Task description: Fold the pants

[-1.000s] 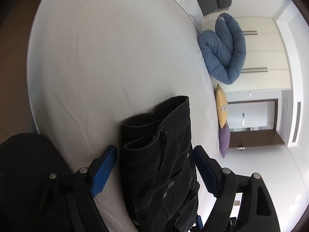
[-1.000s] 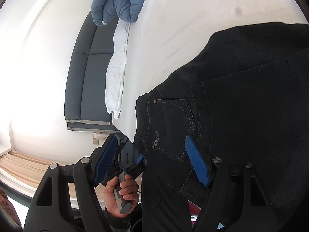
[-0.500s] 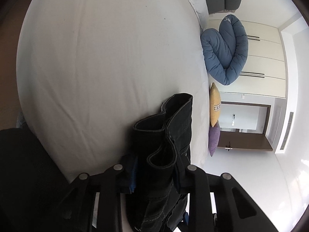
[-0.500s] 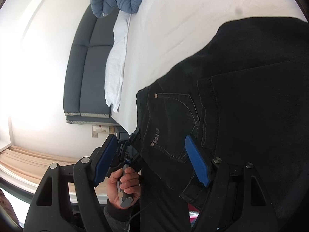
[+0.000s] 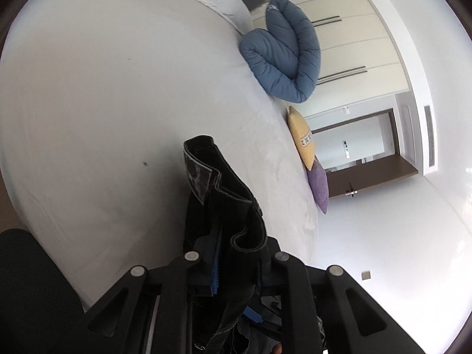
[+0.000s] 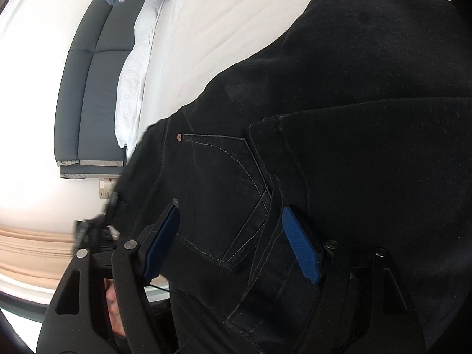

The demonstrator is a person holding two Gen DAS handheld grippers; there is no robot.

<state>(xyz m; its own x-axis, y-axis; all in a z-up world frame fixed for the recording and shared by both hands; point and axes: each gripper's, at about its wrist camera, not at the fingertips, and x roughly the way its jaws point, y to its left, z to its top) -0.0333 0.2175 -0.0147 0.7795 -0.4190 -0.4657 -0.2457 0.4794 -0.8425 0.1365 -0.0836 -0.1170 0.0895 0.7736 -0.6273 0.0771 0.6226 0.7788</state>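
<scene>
1. Black pants (image 6: 339,118) lie on the white bed (image 5: 103,88); the waist end hangs at the bed's near edge.
2. Left gripper (image 5: 236,268): jaws closing, pinching the bunched waistband, which stands up off the bed.
3. Right gripper (image 6: 233,244): jaws spread, straddling the back pocket, pads not pressing; it is the free one.
4. Long axis runs from the waistband across the bed, away from both grippers.
5. Writing: inner waistband label (image 5: 197,177) unreadable; yellow cushion (image 5: 301,138) tag illegible.
</scene>
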